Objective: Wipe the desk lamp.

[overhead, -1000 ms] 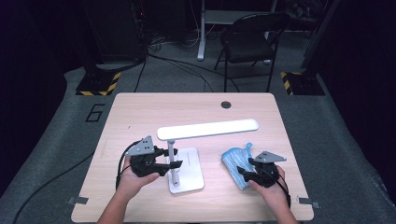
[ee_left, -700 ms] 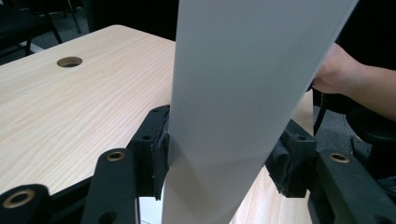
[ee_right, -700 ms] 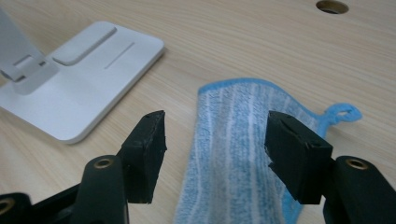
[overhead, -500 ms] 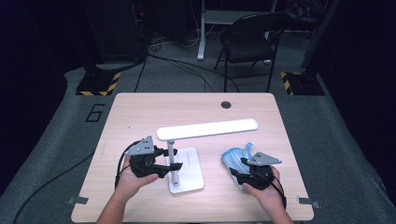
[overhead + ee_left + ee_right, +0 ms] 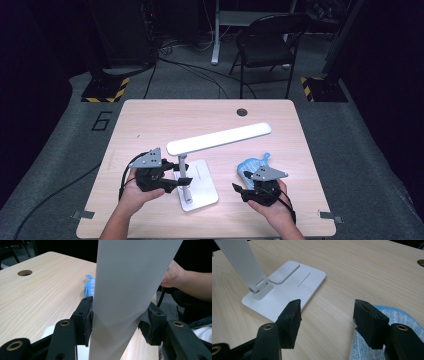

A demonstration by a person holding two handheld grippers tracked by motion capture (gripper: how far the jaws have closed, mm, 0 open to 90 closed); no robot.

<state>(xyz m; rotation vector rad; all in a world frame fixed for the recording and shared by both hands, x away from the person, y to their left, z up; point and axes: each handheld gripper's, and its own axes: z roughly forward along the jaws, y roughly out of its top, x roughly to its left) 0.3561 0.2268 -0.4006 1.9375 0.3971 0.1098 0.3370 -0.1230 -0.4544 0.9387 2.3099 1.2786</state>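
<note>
The left gripper (image 5: 176, 181) clamps the upright stem (image 5: 125, 290) of the white desk lamp (image 5: 200, 172), one pad on each flat face, apparently to steady the lamp. Its jaws have just been closing after a brief loosening, the stem between them. The right gripper (image 5: 325, 320) stands spread and empty, aimed toward the lamp base (image 5: 287, 287), with the blue cloth (image 5: 387, 322) under its right jaw. The lamp stands near the front middle of the table (image 5: 150, 120). Its long head bar (image 5: 220, 137) lies level, running from above the stem toward the far right corner.
</note>
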